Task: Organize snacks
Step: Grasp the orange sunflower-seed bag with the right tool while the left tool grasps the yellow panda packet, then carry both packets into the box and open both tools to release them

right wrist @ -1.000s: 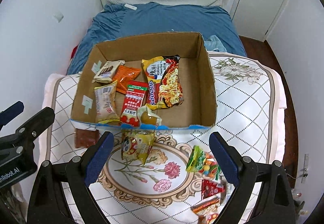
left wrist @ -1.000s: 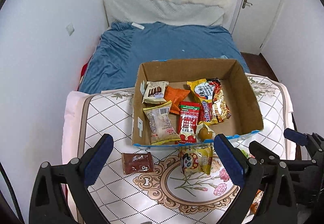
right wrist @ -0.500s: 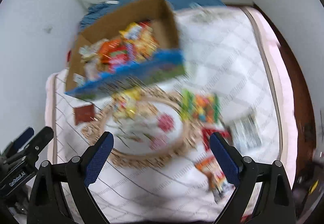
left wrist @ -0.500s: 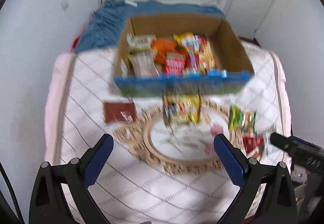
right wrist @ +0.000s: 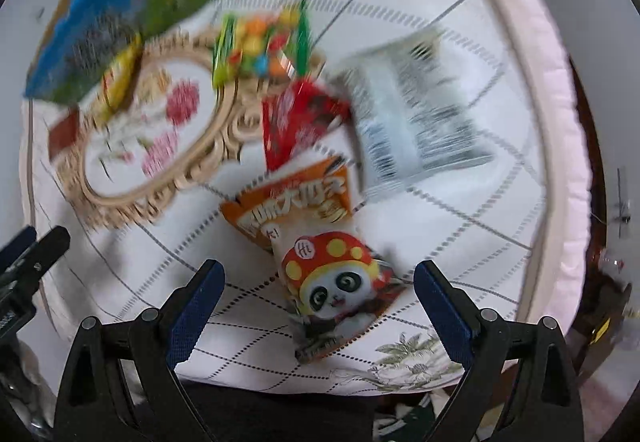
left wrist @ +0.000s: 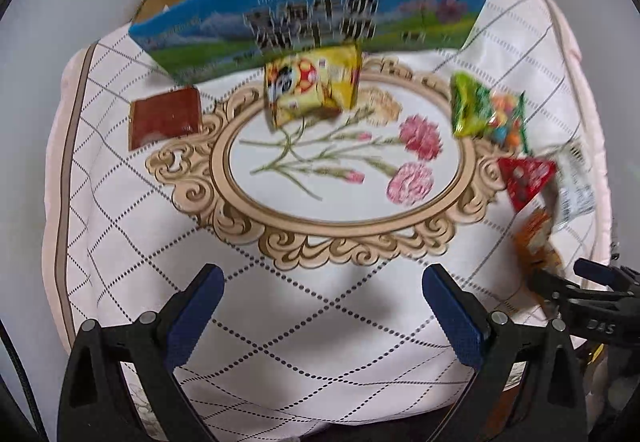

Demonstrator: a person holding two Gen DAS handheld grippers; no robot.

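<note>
Both claws hang spread and empty, the right gripper (right wrist: 316,292) seemingly over the orange-and-white panda snack packet (right wrist: 320,262) near the quilted tablecloth (left wrist: 280,322) edge, so next comes lowering, pinching, carrying to the blue-fronted cardboard box (left wrist: 312,18); left gripper (left wrist: 322,308) waits.

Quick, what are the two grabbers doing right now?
Left hand-held gripper: open, holding nothing.
Right hand-held gripper: open, holding nothing, panda snack packet lying between its fingers.

Snack packets (left wrist: 312,86) lie before the box (left wrist: 312,22).
</note>
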